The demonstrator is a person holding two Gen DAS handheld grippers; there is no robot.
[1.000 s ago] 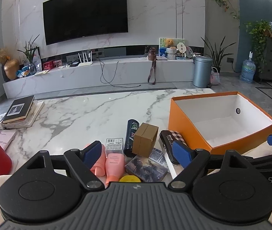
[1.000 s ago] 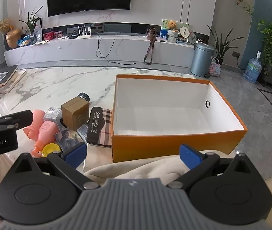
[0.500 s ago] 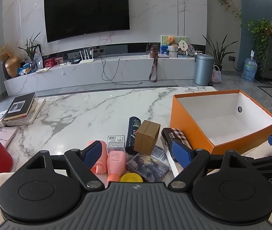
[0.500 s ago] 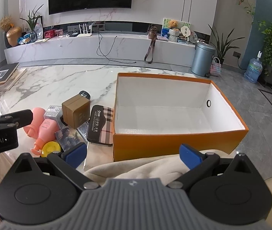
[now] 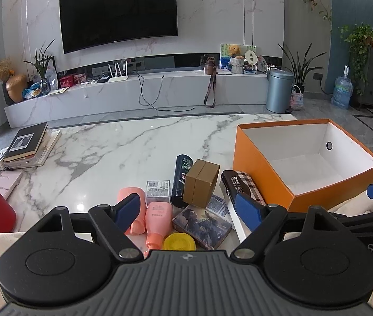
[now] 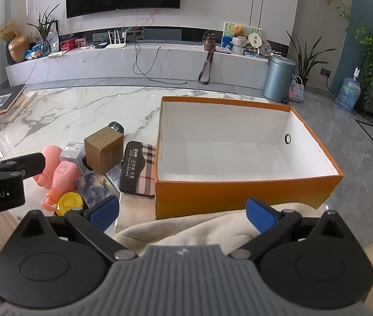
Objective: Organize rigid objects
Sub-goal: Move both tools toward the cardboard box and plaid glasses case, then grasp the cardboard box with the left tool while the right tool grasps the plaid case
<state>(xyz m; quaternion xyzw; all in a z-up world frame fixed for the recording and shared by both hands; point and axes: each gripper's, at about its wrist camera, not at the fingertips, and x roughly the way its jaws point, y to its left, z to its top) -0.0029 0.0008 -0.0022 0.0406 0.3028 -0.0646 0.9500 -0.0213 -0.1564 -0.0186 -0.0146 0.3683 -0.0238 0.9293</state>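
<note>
Our left gripper [image 5: 189,212] hangs spread, holding nothing, pink bottle [image 5: 157,217] at 6 o'clock, brown carton [image 5: 201,183] at 12. Our right gripper [image 6: 182,213] gapes unloaded; orange box [image 6: 239,192] at 12.

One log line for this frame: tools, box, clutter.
left tool: open, empty | right tool: open, empty | orange box: empty | brown carton, pink bottles: on table, left of box

Right gripper [image 6: 182,212] jaws wide apart, nothing held. Orange box [image 6: 239,192] on marble table [image 6: 81,110]; brown carton [image 6: 104,149], plaid case [image 6: 139,168] clustered left.
</note>
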